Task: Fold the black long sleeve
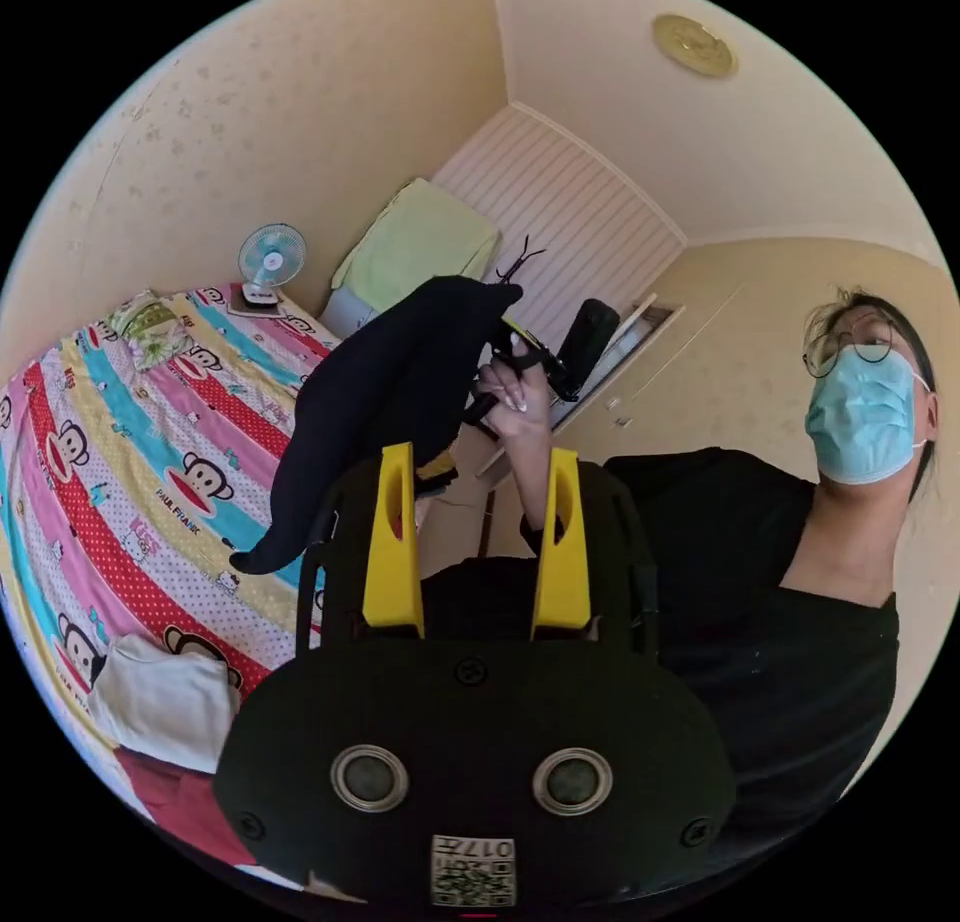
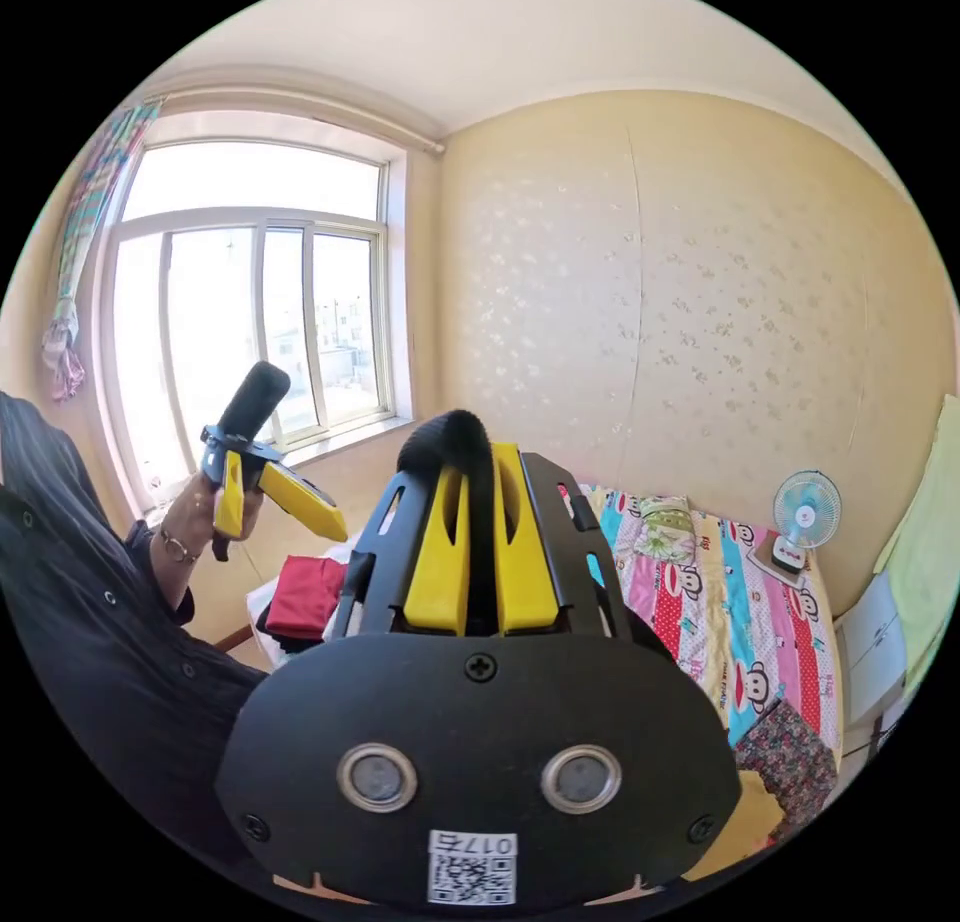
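I see the bed with its striped cartoon-monkey sheet (image 1: 120, 462) low on the left, and the black long-sleeve garment (image 1: 395, 392) hangs in the air above it. My right gripper (image 2: 478, 462) has its yellow jaws pinched together on a fold of that black cloth, while my left gripper (image 1: 480, 467) is raised with jaws spread, gripping nothing.

Bright daylight through window (image 2: 250, 312), panes blown out; room evenly lit, sharp; fisheye bends edges, black corners.
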